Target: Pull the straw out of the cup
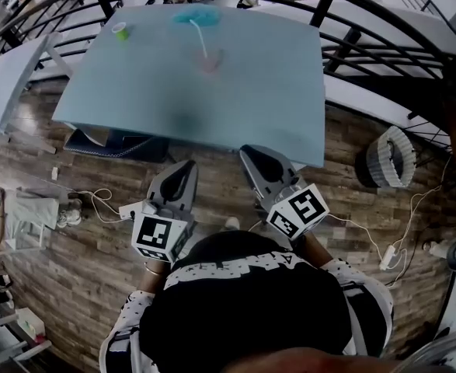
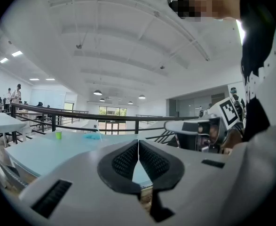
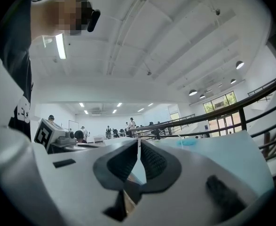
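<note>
Head view: my left gripper point(image 1: 186, 169) and right gripper point(image 1: 252, 155) hang just short of the table's point(image 1: 282, 107) near edge. The cup point(image 1: 210, 62) stands far across the table, well apart from both, with the straw point(image 1: 200, 37) leaning in it.

Left gripper view: my fingers point(image 2: 126, 160) are pressed together, holding nothing.

Right gripper view: these fingers point(image 3: 153, 161) are closed too, and empty.

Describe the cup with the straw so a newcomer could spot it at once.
The pale blue table fills the upper part of the head view. Near its far middle stands a clear, pinkish cup with a white straw leaning out. Unlike the green cup at the far left corner and the blue heap behind it, it alone holds a straw.
</note>
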A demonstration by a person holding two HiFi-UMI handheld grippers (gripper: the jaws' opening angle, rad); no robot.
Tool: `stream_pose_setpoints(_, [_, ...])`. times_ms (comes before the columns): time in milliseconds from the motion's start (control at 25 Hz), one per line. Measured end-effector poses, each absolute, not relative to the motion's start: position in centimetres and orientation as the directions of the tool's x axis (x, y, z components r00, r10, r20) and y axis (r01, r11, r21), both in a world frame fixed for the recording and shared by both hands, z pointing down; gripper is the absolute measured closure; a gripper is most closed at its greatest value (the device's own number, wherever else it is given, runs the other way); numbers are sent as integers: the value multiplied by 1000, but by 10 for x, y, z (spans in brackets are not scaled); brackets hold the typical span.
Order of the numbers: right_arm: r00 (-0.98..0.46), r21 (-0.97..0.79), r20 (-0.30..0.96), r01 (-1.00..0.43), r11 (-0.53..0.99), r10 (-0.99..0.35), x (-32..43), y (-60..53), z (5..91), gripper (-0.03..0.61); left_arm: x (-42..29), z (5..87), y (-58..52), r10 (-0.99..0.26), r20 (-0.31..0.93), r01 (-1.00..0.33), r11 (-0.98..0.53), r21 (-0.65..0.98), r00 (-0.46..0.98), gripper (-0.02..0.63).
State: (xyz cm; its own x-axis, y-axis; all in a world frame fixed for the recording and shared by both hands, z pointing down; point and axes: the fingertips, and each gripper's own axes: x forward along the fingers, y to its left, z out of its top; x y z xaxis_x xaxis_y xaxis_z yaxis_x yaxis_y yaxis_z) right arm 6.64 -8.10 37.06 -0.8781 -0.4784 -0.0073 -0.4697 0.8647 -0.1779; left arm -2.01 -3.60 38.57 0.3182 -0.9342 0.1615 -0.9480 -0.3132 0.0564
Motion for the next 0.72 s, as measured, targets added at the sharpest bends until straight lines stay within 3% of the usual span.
stream_pose_setpoints(720, [-870, -174, -42, -477, 861, -491, 87, -111, 372, 546, -2, 386, -66, -939, 152, -951, -306, 38, 308, 598])
